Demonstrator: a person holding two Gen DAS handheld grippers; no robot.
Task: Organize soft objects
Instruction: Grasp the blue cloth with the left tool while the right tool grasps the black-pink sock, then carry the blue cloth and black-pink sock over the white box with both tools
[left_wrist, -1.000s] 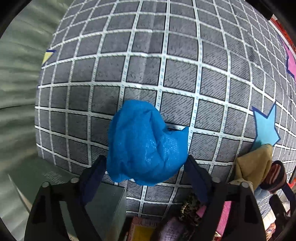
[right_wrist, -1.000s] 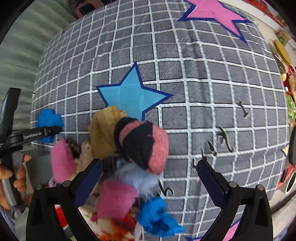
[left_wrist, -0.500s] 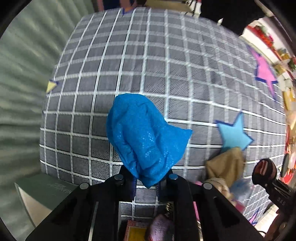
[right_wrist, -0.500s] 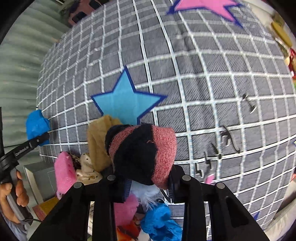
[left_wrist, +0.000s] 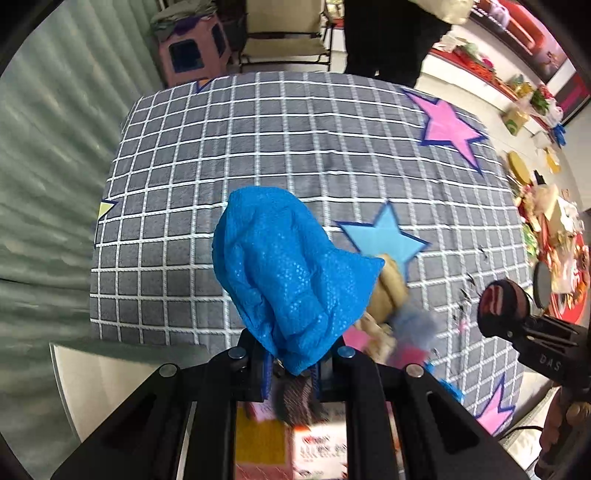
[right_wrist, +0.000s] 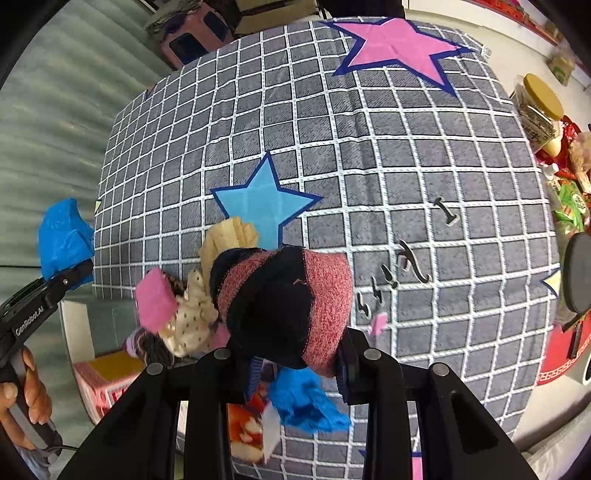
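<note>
Both grippers now clamped and lifted, left gripper (left_wrist: 291, 369) pinching one blue cloth (left_wrist: 291, 280), right gripper (right_wrist: 299, 365) one pink-black sock (right_wrist: 284, 299)

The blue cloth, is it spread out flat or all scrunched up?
Scrunched up. The blue cloth bunches into a wrinkled lump, pinched at its bottom by the shut left gripper and lifted off the checked blanket.

A lived-in home room: ahead of the grippers lies a bed under a star-patterned grid quilt (left_wrist: 280, 155), beyond it a folding chair (left_wrist: 284, 44); right, cluttered red shelving (left_wrist: 517, 85).
</note>
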